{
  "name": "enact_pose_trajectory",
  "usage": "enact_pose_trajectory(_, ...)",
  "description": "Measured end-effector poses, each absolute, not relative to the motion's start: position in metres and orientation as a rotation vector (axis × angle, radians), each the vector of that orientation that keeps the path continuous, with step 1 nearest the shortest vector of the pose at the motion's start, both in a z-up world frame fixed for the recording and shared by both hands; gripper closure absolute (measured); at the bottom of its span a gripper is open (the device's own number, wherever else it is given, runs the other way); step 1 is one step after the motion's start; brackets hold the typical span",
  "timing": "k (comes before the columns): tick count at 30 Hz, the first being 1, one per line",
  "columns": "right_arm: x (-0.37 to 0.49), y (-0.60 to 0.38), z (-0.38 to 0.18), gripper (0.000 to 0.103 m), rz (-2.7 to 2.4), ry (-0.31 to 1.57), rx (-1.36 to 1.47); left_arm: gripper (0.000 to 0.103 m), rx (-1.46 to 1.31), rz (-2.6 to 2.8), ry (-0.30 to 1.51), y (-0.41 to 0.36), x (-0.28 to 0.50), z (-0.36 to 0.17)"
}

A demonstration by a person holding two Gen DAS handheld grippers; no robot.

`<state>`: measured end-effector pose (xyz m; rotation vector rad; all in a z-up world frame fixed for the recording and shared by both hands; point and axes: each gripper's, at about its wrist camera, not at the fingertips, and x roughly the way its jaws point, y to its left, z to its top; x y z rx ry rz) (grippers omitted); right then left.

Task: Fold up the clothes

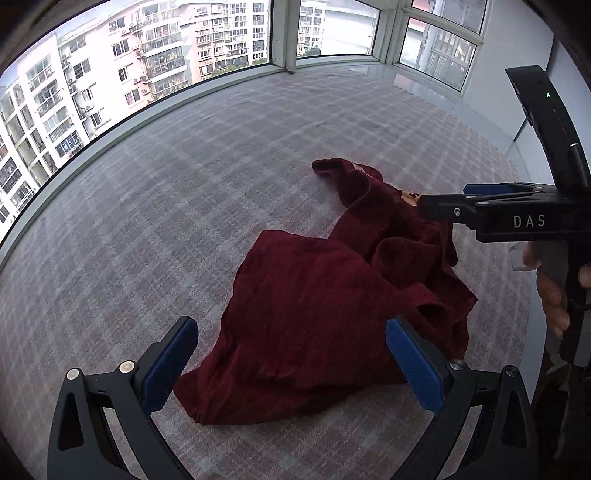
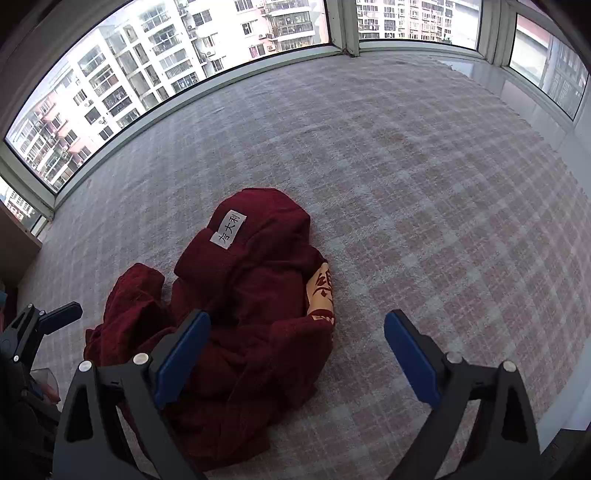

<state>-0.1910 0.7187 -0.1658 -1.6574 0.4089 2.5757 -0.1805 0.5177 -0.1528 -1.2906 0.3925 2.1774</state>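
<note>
Daylight pours through a curved bay of large metal-framed windows [image 1: 147, 62], pale high-rise apartment blocks [image 2: 155, 48] filling the glass, above a wide grey-and-pink checked woven mat [image 1: 184, 184] that meets a glossy pale sill [image 2: 517, 88] and a plain white wall [image 1: 517, 74].

1 red garment [image 2: 236, 314], 2 grippers: left [image 1: 291, 363], right [image 2: 297, 356].

A pale checked mat [image 1: 221, 192] covers the bay-window platform, running to the window frames [image 2: 343, 29] at twelve o'clock. Beyond the glass, white and pink apartment blocks [image 1: 122, 62] fill ten to twelve o'clock. A glossy sill [image 2: 517, 96] lies at two o'clock.
</note>
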Motion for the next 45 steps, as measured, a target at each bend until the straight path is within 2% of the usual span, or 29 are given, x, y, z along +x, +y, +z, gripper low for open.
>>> enact_pose_trajectory(1, -0.194, 0.717, -0.172, 0.034, 2.564, 0.417, -1.699, 0.001, -1.305, 2.177, 0.401, 0.520, -0.181, -0.156)
enact_pose_trajectory(2, -0.195, 0.715, -0.176, 0.046, 2.557, 0.408, -1.720, 0.001, -1.318, 2.176, 0.409, 0.523, -0.181, -0.159)
enact_pose_trajectory(3, -0.196, 0.712, -0.179, 0.052, 2.552, 0.393, -1.733, 0.001, -1.332, 2.175, 0.418, 0.526, -0.182, -0.162)
enact_pose_trajectory(4, -0.196, 0.710, -0.182, 0.053, 2.547, 0.379, -1.745, 0.004, -1.344, 2.166, 0.414, 0.526, -0.182, -0.165)
enact_pose_trajectory(5, -0.197, 0.707, -0.182, 0.061, 2.551, 0.379, -1.760, 0.009, -1.354, 2.150, 0.400, 0.526, -0.182, -0.167)
enact_pose_trajectory(6, -0.197, 0.705, -0.181, 0.076, 2.558, 0.384, -1.774, 0.027, -1.362, 2.124, 0.383, 0.525, -0.183, -0.169)
enact_pose_trajectory(7, -0.198, 0.702, -0.180, 0.081, 2.566, 0.389, -1.789, 0.048, -1.372, 2.090, 0.354, 0.525, -0.182, -0.170)
enact_pose_trajectory(8, -0.198, 0.699, -0.177, 0.088, 2.569, 0.366, -1.781, 0.054, -1.386, 2.055, 0.318, 0.524, -0.182, -0.171)
enact_pose_trajectory(10, -0.195, 0.690, -0.167, 0.092, 2.586, 0.310, -1.764, 0.071, -1.398, 2.008, 0.250, 0.520, -0.182, -0.170)
enact_pose_trajectory(13, -0.188, 0.675, -0.141, 0.093, 2.652, 0.337, -1.737, 0.081, -1.374, 1.969, 0.175, 0.506, -0.177, -0.155)
enact_pose_trajectory(17, -0.181, 0.644, -0.086, 0.093, 2.792, 0.395, -1.660, 0.082, -1.308, 2.009, 0.106, 0.463, -0.167, -0.118)
enact_pose_trajectory(22, -0.182, 0.560, -0.017, 0.093, 3.024, 0.382, -1.603, 0.082, -1.170, 2.152, 0.020, 0.360, -0.144, -0.041)
enact_pose_trajectory(28, -0.186, 0.412, 0.007, 0.093, 3.181, 0.257, -1.578, 0.081, -1.073, 2.401, 0.041, 0.216, -0.092, 0.027)
enact_pose_trajectory(31, -0.186, 0.365, -0.033, 0.089, 3.015, 0.457, -1.708, 0.077, -1.131, 2.543, 0.017, 0.135, -0.070, 0.022)
enact_pose_trajectory(33, -0.174, 0.335, -0.085, 0.057, 2.800, 0.360, -2.040, 0.075, -1.250, 2.636, 0.056, 0.079, -0.061, -0.013)
enact_pose_trajectory(36, -0.147, 0.309, -0.155, 0.057, 2.442, 0.109, -2.427, 0.075, -1.479, 2.655, 0.049, 0.006, -0.032, -0.059)
enact_pose_trajectory(38, -0.136, 0.313, -0.158, 0.057, 2.451, 0.050, -2.376, 0.075, -1.590, 2.633, 0.028, -0.028, -0.009, -0.079)
enact_pose_trajectory(41, -0.146, 0.327, -0.128, 0.057, 2.656, 0.105, -2.131, 0.075, -1.580, 2.581, 0.057, -0.027, -0.009, -0.089)
enact_pose_trajectory(45, -0.185, 0.348, -0.098, 0.057, 2.933, 0.231, -1.771, 0.063, -1.462, 2.450, 0.056, 0.021, -0.058, -0.081)
